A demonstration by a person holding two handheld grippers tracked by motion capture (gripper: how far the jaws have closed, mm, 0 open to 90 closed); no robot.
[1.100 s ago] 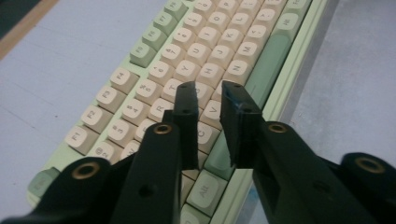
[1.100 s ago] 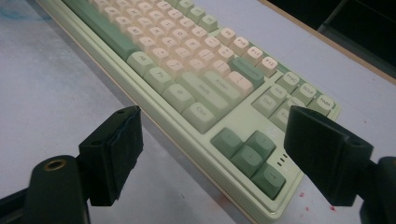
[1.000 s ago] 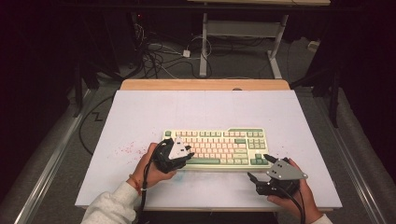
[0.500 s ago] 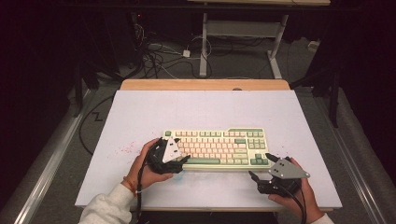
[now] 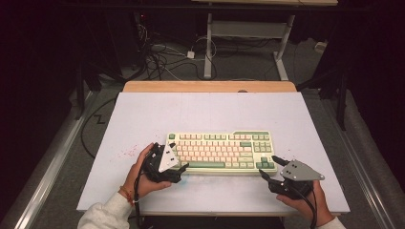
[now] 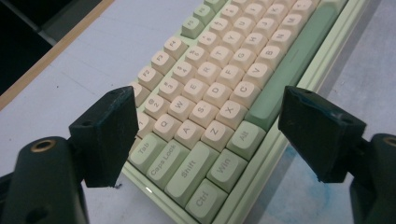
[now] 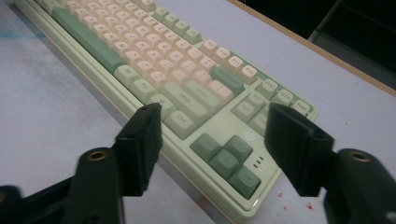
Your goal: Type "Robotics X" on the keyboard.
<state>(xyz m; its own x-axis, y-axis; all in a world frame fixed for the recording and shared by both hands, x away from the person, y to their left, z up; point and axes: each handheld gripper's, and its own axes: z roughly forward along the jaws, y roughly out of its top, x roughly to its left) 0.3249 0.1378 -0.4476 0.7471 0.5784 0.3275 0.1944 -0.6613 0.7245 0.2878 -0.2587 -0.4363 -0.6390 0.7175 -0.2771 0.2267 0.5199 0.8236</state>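
A cream and green keyboard (image 5: 219, 151) lies flat on the white table top (image 5: 205, 114). My left gripper (image 5: 179, 160) is at its front left corner. In the left gripper view its jaws stand wide apart either side of the Ctrl and Shift keys (image 6: 205, 172) and have just been opening; no pad touches the keyboard (image 6: 219, 70). My right gripper (image 5: 268, 166) is at the front right corner. Its jaws, which have just been closing, straddle the arrow keys (image 7: 224, 156) without pressing on the keyboard (image 7: 154, 51).
Red specks (image 5: 124, 153) mark the table top left of the keyboard. A wooden strip (image 5: 210, 86) runs along the table's far edge. Beyond it, cables (image 5: 162, 57) lie on the floor by the legs of another desk (image 5: 208, 47).
The left gripper has slid a little to the left, off the keyboard's left end toward its front corner. The right hand has stayed where it was.
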